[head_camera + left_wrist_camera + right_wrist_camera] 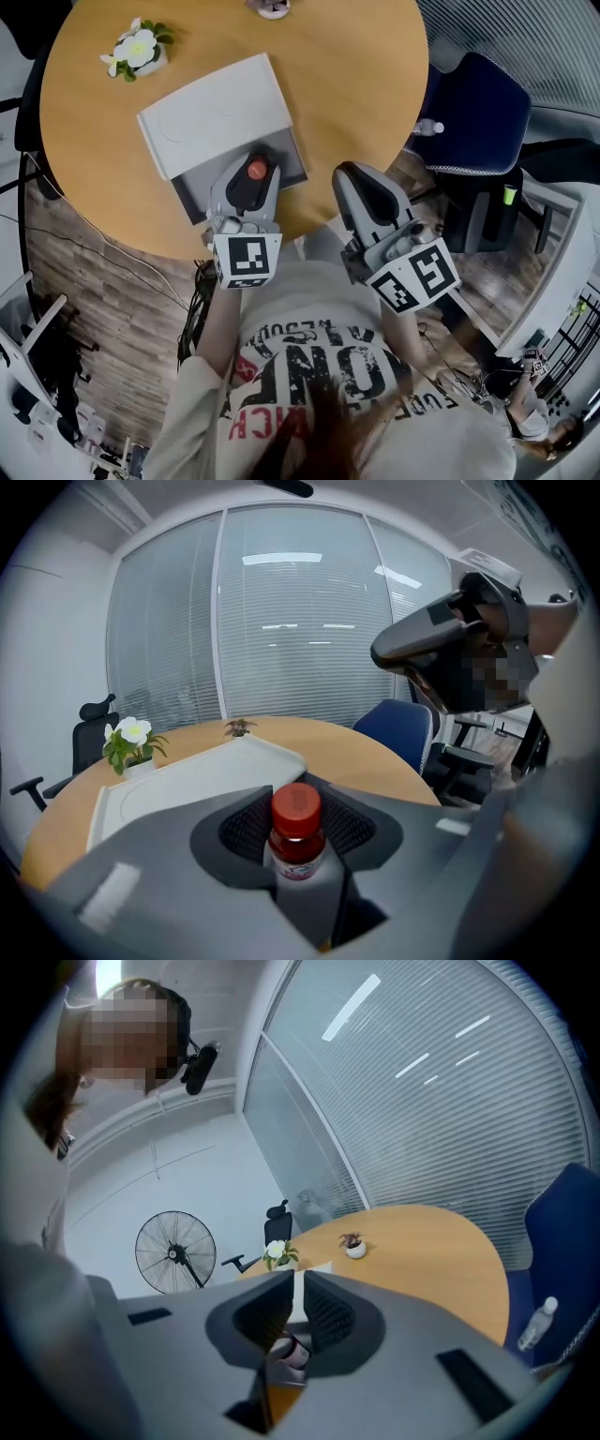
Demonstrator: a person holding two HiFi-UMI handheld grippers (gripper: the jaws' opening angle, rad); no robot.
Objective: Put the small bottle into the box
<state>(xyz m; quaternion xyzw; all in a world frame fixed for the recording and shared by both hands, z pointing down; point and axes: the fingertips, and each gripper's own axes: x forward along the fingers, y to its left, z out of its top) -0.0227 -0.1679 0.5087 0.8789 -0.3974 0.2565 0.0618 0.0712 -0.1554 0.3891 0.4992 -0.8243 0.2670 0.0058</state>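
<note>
The step in hand looks like the placing itself: the left gripper (253,164) has its jaws clamped on the small bottle (298,841), gripping it below its red cap and holding it upright over the near, uncovered part of the grey box (190,199), whose white lid (216,112) lies over the far part; the bottle is not yet inside, so the next move probably calls for lowering it straight down into that open part, keeping clear of the lid's near edge, and only then parting the jaws; the right gripper (354,183) hangs to the right at the near edge of the table (356,84), its jaws all but together with a thin slit between them and nothing in it; counted, there are one small red-capped bottle, one box with one lid, two grippers, two little potted plants on the table, a white-flowered one (138,49) far left and another (273,7) at the far edge, and one clear bottle (428,127) on the blue chair (478,94) off to the right.
</note>
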